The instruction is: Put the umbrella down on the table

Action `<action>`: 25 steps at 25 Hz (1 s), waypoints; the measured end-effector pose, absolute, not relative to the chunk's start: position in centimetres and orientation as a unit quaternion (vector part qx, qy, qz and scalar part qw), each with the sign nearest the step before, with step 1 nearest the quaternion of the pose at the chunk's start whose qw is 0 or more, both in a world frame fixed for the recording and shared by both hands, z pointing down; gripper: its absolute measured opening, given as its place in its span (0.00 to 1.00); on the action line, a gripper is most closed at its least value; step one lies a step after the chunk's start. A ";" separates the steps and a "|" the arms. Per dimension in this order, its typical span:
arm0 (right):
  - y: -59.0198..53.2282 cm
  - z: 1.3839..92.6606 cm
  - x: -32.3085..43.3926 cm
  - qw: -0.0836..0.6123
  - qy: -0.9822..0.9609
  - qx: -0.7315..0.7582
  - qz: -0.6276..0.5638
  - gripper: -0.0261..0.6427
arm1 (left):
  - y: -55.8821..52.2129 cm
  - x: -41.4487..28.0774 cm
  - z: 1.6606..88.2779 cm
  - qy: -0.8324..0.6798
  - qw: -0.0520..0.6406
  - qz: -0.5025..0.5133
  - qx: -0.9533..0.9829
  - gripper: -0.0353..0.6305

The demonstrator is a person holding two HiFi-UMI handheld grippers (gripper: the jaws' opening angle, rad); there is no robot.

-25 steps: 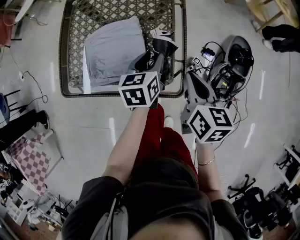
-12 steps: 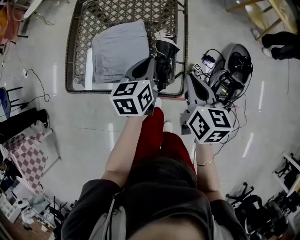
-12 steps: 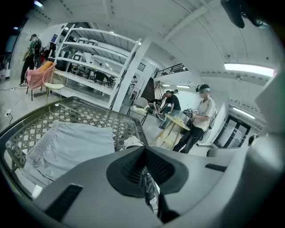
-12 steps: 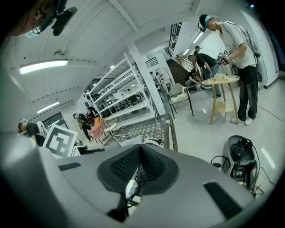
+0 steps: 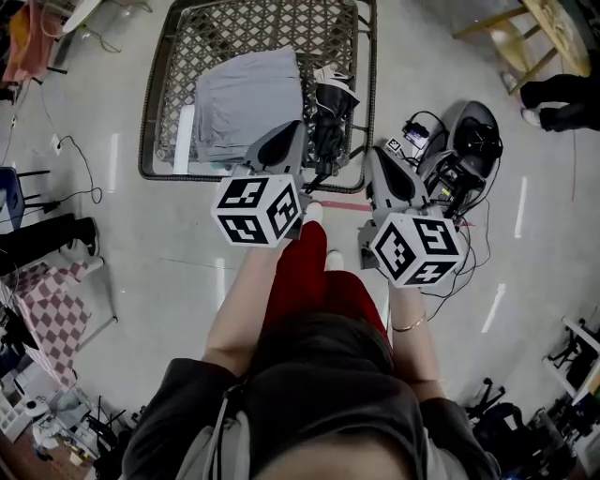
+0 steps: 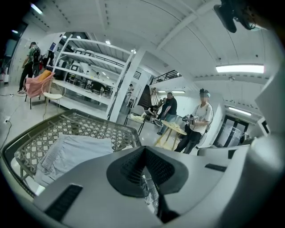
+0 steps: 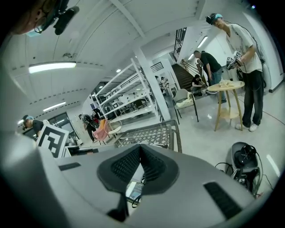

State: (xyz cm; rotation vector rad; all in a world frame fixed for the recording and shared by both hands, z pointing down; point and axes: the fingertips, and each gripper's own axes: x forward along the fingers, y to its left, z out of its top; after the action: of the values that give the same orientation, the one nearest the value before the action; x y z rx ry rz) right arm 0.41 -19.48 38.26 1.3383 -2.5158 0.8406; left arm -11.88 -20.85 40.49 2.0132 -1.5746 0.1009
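Observation:
The black folded umbrella (image 5: 330,117) lies on the lattice-topped table (image 5: 159,112), near its right front corner, free of both grippers. My left gripper (image 5: 294,131) hangs just left of the umbrella, drawn back over the table's front edge, its jaws shut with nothing between them. The left gripper view shows that gripper's pads (image 6: 143,153) pressed together above the table (image 6: 26,149). My right gripper (image 5: 373,157) is off the table's right front corner, over the floor, also shut and empty. In its own view the right gripper (image 7: 140,149) points past the table (image 7: 153,131).
A folded grey cloth (image 5: 246,103) covers the table's middle. Gear and tangled cables (image 5: 459,150) lie on the floor right of the table. A checked seat (image 5: 56,314) stands at the left, a wooden stool (image 5: 548,28) at the top right. People (image 6: 196,122) stand beyond.
The left gripper has let go of the umbrella, shut its jaws and pulled back toward me and upward. The right gripper has risen a little. The umbrella stays on the table.

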 end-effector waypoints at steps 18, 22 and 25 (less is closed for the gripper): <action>-14.7 33.6 1.3 0.050 -0.871 0.432 0.229 0.07 | -14.5 -11.4 34.2 -0.604 0.228 0.008 0.764 0.07; -13.0 32.1 1.2 0.043 -0.880 0.425 0.207 0.07 | -12.6 -11.2 33.1 -0.606 0.217 0.005 0.766 0.07; -11.9 31.3 1.4 0.041 -0.885 0.423 0.191 0.07 | -11.4 -11.1 32.5 -0.609 0.212 0.002 0.765 0.07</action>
State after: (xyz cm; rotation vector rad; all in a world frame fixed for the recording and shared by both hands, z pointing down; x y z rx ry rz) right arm 1.36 -11.92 31.29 1.2946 -2.7092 0.5844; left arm -11.06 -11.40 32.54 2.1241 -1.6902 0.0056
